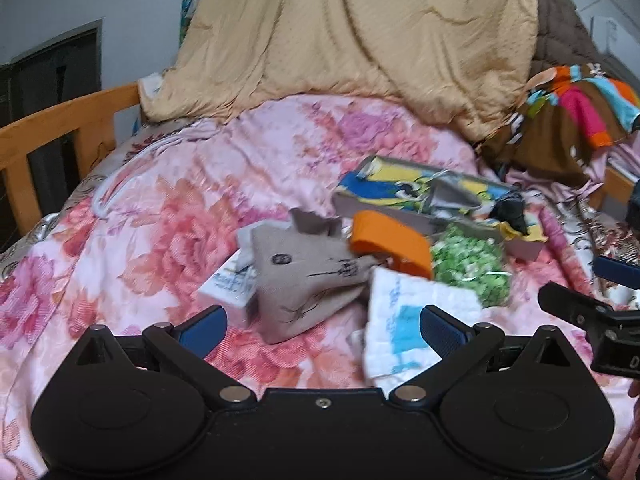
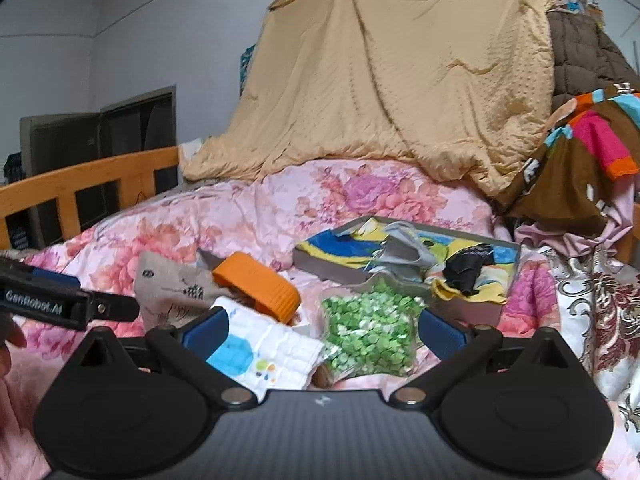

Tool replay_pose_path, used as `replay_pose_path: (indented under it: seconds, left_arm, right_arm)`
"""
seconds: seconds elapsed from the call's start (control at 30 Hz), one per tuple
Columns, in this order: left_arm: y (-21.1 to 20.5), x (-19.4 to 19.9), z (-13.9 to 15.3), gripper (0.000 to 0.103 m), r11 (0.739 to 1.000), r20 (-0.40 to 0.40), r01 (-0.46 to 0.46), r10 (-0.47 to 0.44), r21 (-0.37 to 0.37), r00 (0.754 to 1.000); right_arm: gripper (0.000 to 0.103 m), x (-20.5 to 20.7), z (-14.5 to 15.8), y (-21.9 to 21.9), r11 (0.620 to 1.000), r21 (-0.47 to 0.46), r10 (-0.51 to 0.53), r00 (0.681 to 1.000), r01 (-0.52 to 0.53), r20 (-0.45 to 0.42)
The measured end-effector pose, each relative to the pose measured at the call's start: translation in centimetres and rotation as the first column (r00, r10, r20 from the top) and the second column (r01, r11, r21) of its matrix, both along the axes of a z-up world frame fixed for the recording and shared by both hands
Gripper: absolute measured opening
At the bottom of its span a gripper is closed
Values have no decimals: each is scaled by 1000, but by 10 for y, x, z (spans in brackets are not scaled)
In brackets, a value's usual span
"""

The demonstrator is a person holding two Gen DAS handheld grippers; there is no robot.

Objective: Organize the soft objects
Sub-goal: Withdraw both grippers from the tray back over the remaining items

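Both the left gripper (image 1: 322, 330) and right gripper (image 2: 322, 330) hung spread and empty. The pouch (image 1: 308, 280) lay just ahead of the left one, overlapping the cloth (image 1: 404, 320); a grab risked snagging both.

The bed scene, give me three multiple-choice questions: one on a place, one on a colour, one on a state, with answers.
1. Where is the black cloth?
A. in the shallow box
B. on the wooden rail
C. under the tan quilt

2. What colour are the bits in the clear bag?
A. red
B. green
C. blue

3. How do the right gripper jaws stand?
A. shut on the bag
B. shut on the white cloth
C. open, holding nothing

Answers: 1 A, it lies on the box's colourful contents; 2 B, green shows through the plastic; 3 C, the blue pads stand wide apart either side of the bag.
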State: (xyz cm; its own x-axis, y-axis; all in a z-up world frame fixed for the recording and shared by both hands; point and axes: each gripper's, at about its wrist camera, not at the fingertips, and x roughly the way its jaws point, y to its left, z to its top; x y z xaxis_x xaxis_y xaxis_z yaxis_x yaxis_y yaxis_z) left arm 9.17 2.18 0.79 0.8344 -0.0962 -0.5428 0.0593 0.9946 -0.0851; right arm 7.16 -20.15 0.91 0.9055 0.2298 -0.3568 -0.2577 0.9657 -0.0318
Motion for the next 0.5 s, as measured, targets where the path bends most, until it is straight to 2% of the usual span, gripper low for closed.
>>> replay_pose_path:
  seconds: [0.27,0.43,0.5]
  left_arm:
    - [5,20,-4,102,998,-117,64,-61,26,991]
    - [6,36,-7,102,974,-107,168,-153,149,982]
    - [10,43,-11,102,976,-106,166,-151,144,983]
  right_arm:
    - [103,11,-17,24,991,-65,109,990,-115,-88]
    - [103,24,-31,33,988,-66,131,980,-142,-153]
    - [103,30,-34,35,988,-61,128,977,-141,-171]
